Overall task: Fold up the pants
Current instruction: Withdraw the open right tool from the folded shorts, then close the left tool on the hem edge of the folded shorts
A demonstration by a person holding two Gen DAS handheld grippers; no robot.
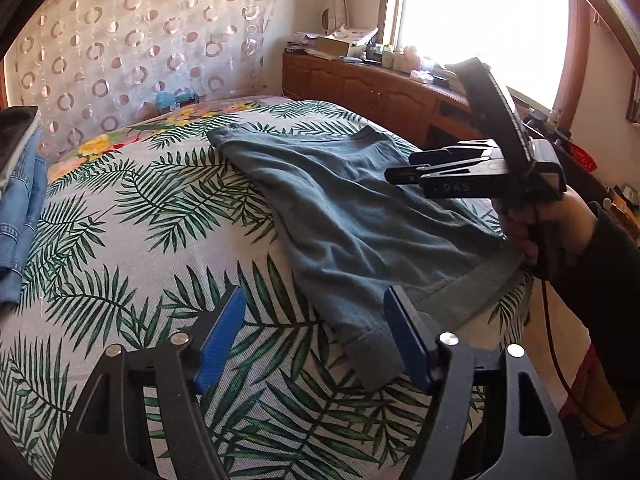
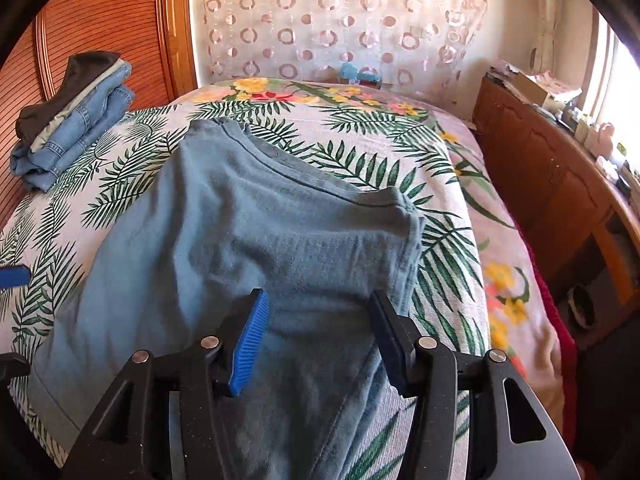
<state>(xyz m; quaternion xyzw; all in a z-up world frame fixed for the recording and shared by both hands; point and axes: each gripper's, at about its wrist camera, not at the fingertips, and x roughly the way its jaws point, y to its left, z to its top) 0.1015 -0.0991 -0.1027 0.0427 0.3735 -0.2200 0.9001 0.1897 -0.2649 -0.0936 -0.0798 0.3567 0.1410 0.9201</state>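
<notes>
Grey-blue pants lie spread on the palm-leaf bedspread, also in the right wrist view. My left gripper is open, low over the bed, its right finger beside a pants cuff. My right gripper is open just above the pants, fabric showing between its blue pads. In the left wrist view the right gripper hovers over the pants' right side, held by a hand.
A stack of folded jeans and dark clothes sits at the bed's left by the wooden headboard. A wooden cabinet with clutter runs along the bed's right side under a bright window.
</notes>
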